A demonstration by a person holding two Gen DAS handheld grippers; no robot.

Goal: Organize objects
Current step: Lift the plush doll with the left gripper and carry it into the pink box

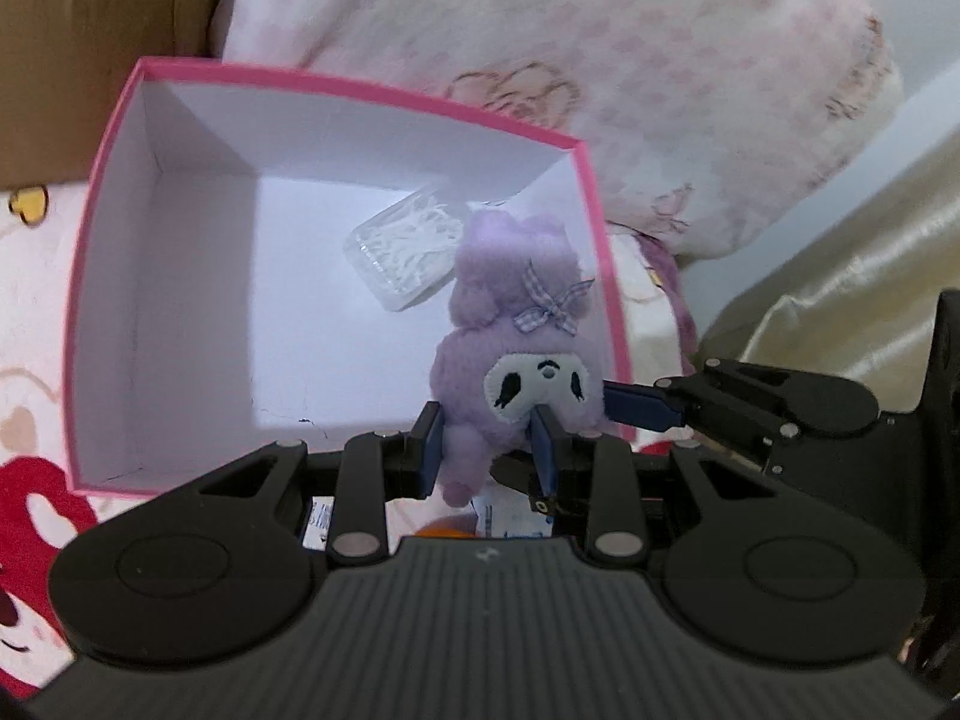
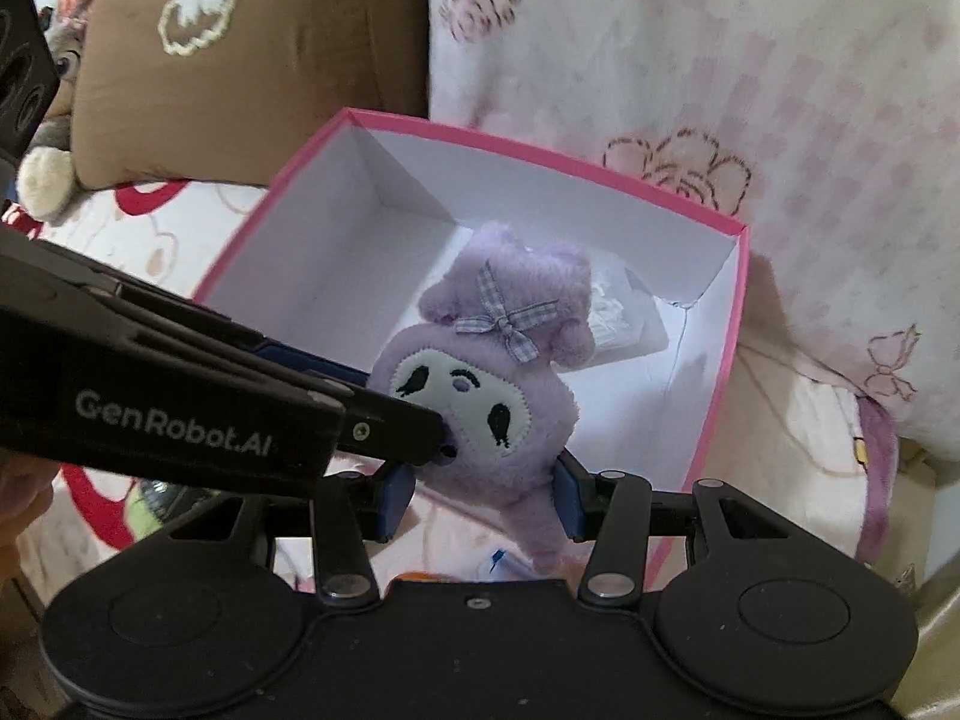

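A purple plush doll (image 1: 516,348) with a white face and checked bow hangs over the near right corner of an open pink box (image 1: 108,222) with a white inside. My left gripper (image 1: 489,450) is shut on the doll's lower body. My right gripper (image 2: 480,498) also pinches the doll (image 2: 486,372) from both sides; its blue fingers (image 1: 642,411) reach in from the right in the left wrist view. A clear plastic case of white picks (image 1: 402,246) lies on the box floor behind the doll. The pink box (image 2: 729,360) also shows in the right wrist view.
The box sits on a bed with a pink and red cartoon sheet (image 1: 30,300). A pink-patterned pillow (image 1: 600,60) lies behind the box, a brown cushion (image 2: 252,48) at back left, and gold satin fabric (image 1: 852,276) at right. A small blue-and-white packet (image 1: 510,519) lies under the grippers.
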